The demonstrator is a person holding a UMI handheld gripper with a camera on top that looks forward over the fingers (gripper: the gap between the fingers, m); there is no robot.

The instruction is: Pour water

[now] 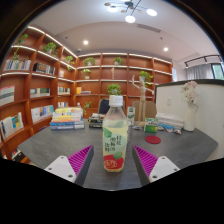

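So far nothing is poured: your gripper [112, 165] fingers stand wide, holding nothing. Bottle [115, 121] stands upright, capped, on the table [45, 145] at twelve o'clock, just ahead. Grasp, uncapping, pouring remain.

Bottle [115, 133]: clear plastic, upright on the grey table [40, 150], white cap on top, white and green label around the middle (print too small to read).
Gripper [112, 162]: fingers spread apart, bottle standing between them with a gap at each side.
Pads [81, 160]: magenta, on the inner faces of the fingers.
Beyond the bottle: stack of books [67, 116] on the table's far side, a red round object [152, 139] on the other side.
Background: wooden bookshelves [35, 85] along the walls, potted plants [47, 47] on top, ceiling lights [130, 17].
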